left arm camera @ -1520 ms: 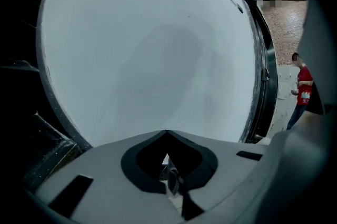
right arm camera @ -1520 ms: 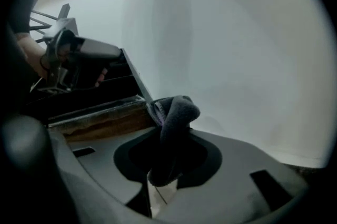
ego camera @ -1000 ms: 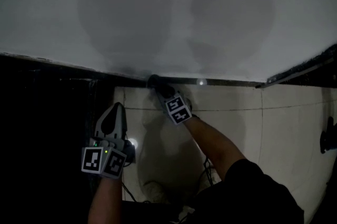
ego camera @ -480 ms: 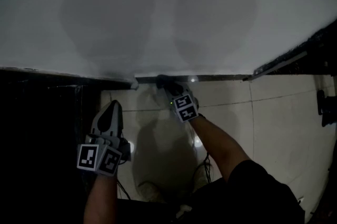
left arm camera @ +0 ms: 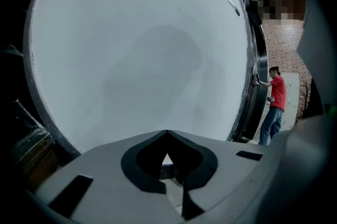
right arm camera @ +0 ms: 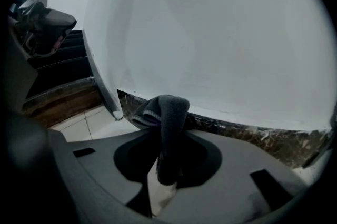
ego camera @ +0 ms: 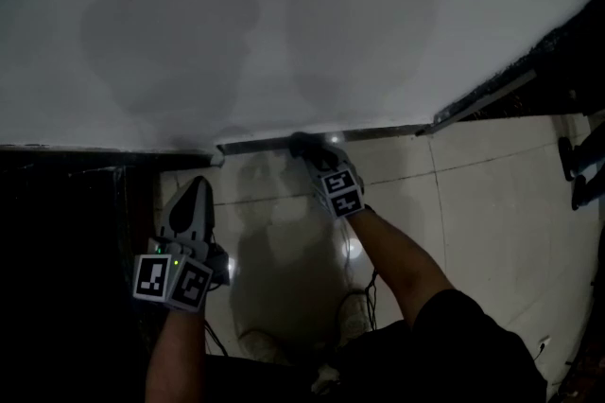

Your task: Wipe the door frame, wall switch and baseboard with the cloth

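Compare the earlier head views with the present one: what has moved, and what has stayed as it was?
The right tool, shut on the cloth, slid it rightward along the baseboard, away from the wall corner. Nothing was taken hold of or let go. The left tool stayed shut and empty, held low on the left.

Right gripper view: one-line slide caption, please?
Right gripper shut on a dark cloth, held at the baseboard beneath the white wall.
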The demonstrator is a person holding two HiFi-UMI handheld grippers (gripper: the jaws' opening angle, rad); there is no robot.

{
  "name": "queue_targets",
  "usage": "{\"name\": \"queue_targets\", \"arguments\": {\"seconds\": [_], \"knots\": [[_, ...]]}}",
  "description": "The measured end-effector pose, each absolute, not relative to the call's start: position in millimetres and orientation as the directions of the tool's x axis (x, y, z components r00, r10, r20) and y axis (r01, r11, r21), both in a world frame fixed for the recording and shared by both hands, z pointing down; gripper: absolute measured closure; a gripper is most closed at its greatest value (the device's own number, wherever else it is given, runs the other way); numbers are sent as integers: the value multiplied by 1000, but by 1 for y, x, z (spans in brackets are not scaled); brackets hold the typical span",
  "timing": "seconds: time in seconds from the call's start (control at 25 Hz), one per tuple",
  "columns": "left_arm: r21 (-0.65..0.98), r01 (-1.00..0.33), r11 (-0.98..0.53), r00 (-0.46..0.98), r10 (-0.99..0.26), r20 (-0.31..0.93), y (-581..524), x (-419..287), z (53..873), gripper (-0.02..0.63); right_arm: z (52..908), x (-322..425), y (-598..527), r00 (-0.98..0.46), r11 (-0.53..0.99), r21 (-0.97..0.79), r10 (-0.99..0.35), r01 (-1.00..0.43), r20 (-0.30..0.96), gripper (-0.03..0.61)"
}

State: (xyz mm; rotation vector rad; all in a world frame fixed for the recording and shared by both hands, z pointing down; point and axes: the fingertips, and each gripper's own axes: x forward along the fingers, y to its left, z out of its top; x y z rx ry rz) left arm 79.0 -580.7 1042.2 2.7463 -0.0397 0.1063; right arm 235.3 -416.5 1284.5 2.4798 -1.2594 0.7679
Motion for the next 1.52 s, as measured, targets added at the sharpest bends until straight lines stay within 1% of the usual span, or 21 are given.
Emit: {"name": "queue_targets", "arguments": {"seconds": [0.24,0.56,0.8,1.04,1.2,1.52], "knots": [[386,-18,-922,997,14,79,-567,94,1047,621,1283,254,-373,543,-657,-4,-626,-754,559,495],[350,-13,-937,992,32,124,-550,104,1055,621,1285,284,-307,617,-739,20,-547,-673,565,495],[339,9,-941,992,51,115,-543,92,1045,621,1285,303,-267,652,-757,72,-506,-650,565,495],[338,-17,-941,990,32,138,-551,65,1042,621,1285,321,-234,681,-775,110,-467,-622,565,495],[298,-8,-955,989,37,146,-552,60,1040,621,1285,333,-203,720,-826,111,-407,-553,562,495],[291,0,-957,987,46,153,-550,55,1042,621,1285,353,-152,767,-894,144,-271,-425,582,494]]}}
